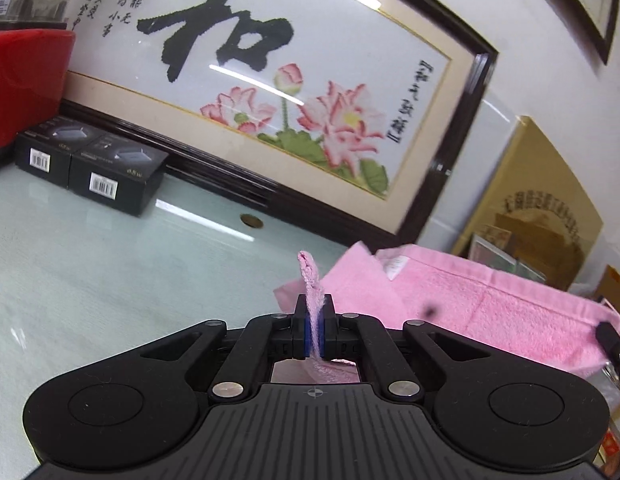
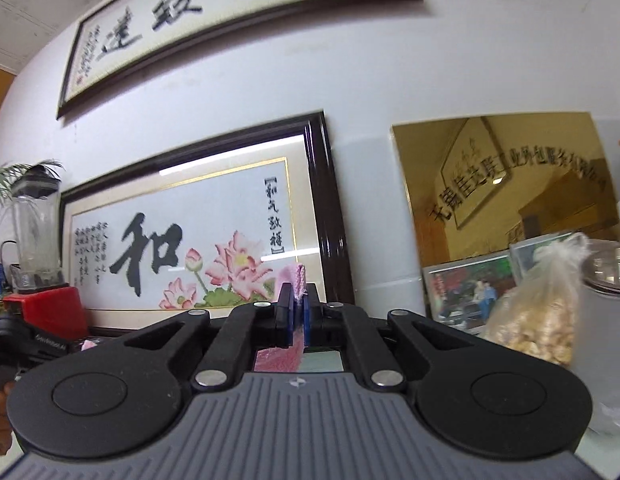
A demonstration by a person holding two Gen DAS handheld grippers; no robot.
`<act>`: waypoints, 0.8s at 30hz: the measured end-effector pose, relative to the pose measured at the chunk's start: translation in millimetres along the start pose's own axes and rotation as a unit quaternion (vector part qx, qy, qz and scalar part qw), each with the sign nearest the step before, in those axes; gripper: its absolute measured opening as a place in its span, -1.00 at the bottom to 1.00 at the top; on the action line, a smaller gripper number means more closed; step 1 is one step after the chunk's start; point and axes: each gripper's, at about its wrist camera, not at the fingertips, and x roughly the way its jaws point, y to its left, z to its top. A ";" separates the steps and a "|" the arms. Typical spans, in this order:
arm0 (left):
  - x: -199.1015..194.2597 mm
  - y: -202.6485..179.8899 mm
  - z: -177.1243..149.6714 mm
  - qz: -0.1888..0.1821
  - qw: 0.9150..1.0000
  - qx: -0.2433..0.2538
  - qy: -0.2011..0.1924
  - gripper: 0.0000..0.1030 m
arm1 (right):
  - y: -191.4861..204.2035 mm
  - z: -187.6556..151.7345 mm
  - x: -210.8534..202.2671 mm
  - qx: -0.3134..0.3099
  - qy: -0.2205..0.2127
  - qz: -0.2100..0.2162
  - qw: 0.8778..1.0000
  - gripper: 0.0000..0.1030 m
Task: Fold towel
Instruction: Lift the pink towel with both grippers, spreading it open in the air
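- Left gripper [image 1: 314, 320]: jaws clamped on a corner of the pink towel [image 1: 489, 312]. A tuft of cloth stands up between the blue pads [image 1: 307, 330], and more hangs below them.
- Right gripper [image 2: 297, 312]: jaws clamped on another pink corner of the towel, which pokes up above the pads and trails down beneath them.
- Towel position: in the left wrist view the body of the towel stretches away to the right of the jaws, raised off the pale glass counter [image 1: 90, 272]. The rest of its span is out of view.
- Step in hand, as judged: both corners are secured and lifted, so this is the carry phase of a fold.
- Next move calls for: carrying both corners together at an even height toward the opposite edge, keeping the cloth taut between the two jaws, then lowering so the edges meet squarely.
- Clearance: two black boxes [image 1: 90, 164] ahead and left of the left jaws, a snack bag [image 2: 537, 320] right of the right jaws. Keep the swinging cloth away from both.
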 end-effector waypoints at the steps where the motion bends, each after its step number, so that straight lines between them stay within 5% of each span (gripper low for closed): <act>1: -5.7 -3.6 -2.3 -0.001 1.000 0.001 -0.001 -0.94 | 1.1 0.5 -15.4 -0.003 -0.014 0.001 1.000 -0.90; 5: -40.4 -25.1 3.1 -0.010 0.999 0.003 -0.030 -0.94 | 0.4 26.3 -55.7 -0.018 -0.059 0.002 0.998 -0.88; 9: -46.0 -49.1 32.5 0.017 0.998 0.023 -0.060 -0.93 | -5.9 57.6 -35.6 -0.004 -0.033 0.017 0.999 -0.88; 15: 23.5 -78.9 122.5 0.082 0.996 0.007 -0.026 -0.92 | -31.3 98.9 113.3 0.034 0.074 0.001 0.997 -0.89; 18: 26.2 -85.3 134.8 0.104 0.994 0.015 -0.038 -0.91 | -46.6 98.6 137.5 0.085 0.141 0.063 0.984 -0.75; 21: 21.4 -81.9 117.4 0.112 0.990 0.065 -0.052 -0.91 | -51.8 76.3 127.0 0.094 0.176 0.130 0.971 -0.30; 22: 22.0 -79.2 114.8 0.110 0.990 0.069 -0.051 -0.91 | -49.9 60.6 119.1 0.087 0.192 0.148 0.966 0.06; 24: 25.6 -68.6 109.5 0.108 0.991 0.064 -0.034 -0.91 | -42.8 34.9 108.9 0.083 0.224 0.179 0.954 0.20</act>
